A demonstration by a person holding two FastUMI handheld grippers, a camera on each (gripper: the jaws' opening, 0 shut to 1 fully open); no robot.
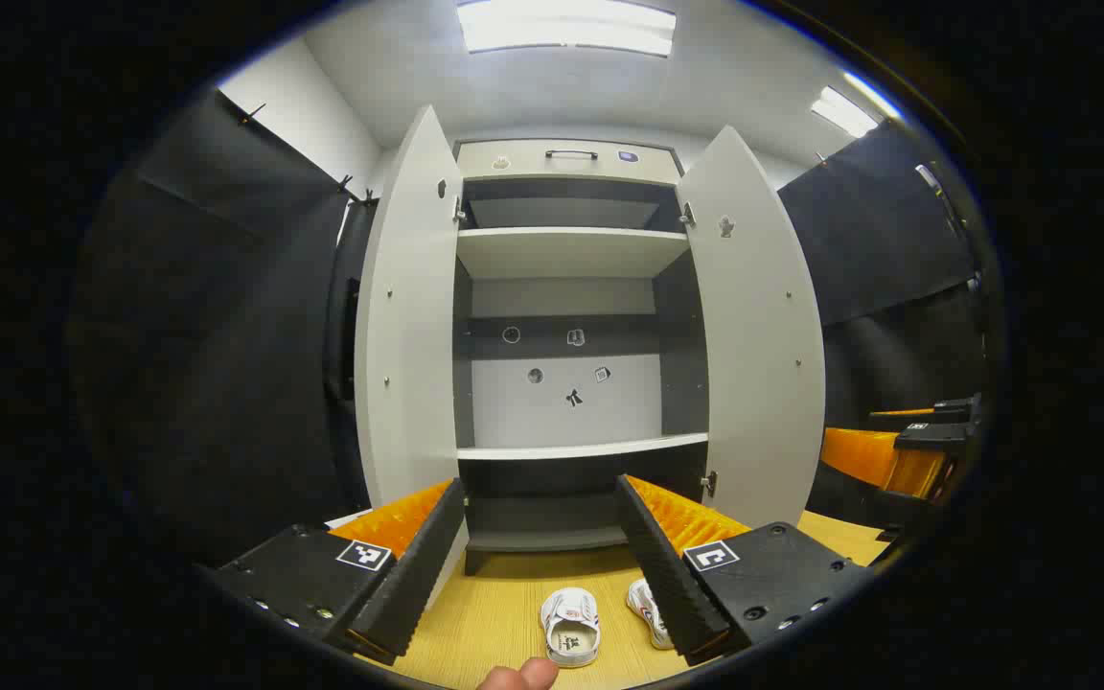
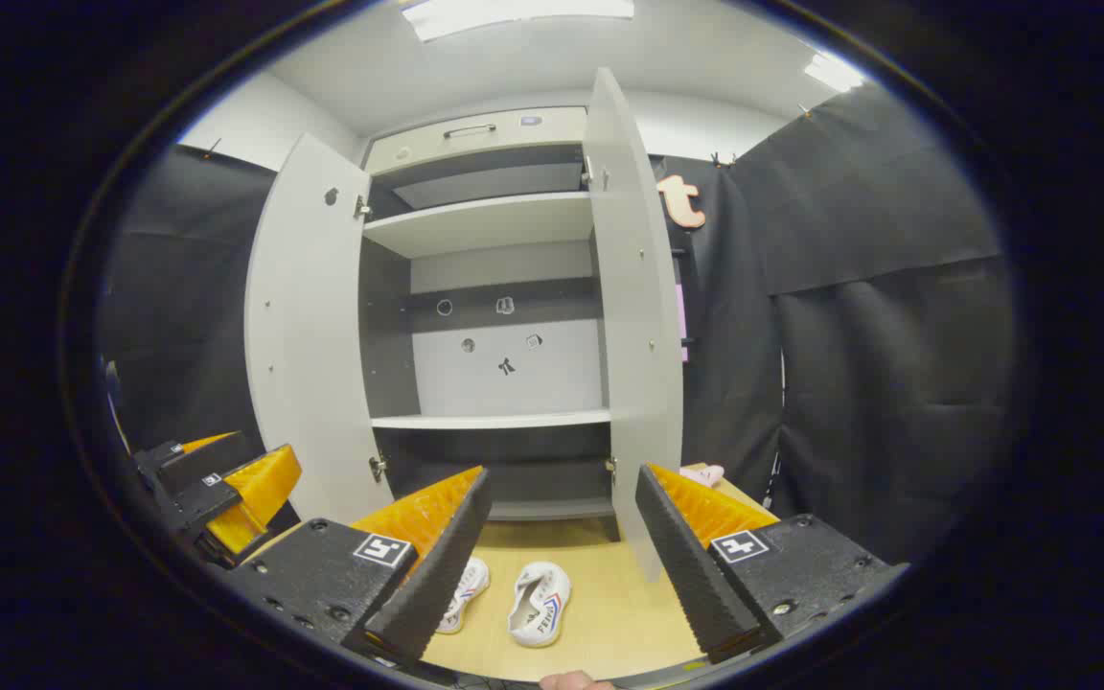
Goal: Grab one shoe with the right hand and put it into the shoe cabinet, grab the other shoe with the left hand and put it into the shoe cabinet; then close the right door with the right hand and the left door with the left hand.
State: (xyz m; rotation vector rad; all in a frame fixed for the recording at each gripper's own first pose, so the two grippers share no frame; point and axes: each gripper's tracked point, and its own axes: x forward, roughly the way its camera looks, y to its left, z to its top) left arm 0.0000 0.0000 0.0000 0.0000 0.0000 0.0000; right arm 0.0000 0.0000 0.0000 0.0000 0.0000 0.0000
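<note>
Both white sneakers lie side by side on the wooden floor point(image 2: 609, 623) before the open shoe cabinet point(image 2: 485, 316). Our right gripper point(image 2: 562, 537) is spread wide and empty; the left gripper point(image 1: 540, 546) likewise. We lower the right gripper over the right sneaker point(image 2: 538, 604), straddle its sides, then clamp.

A pale wooden desk point(image 1: 494, 623) lay at six o'clock. Black cloth point(image 2: 878, 364) hung at three o'clock, a small pink item point(image 2: 702, 473) sat near its foot, and ceiling lights point(image 1: 566, 27) glowed at twelve o'clock.
</note>
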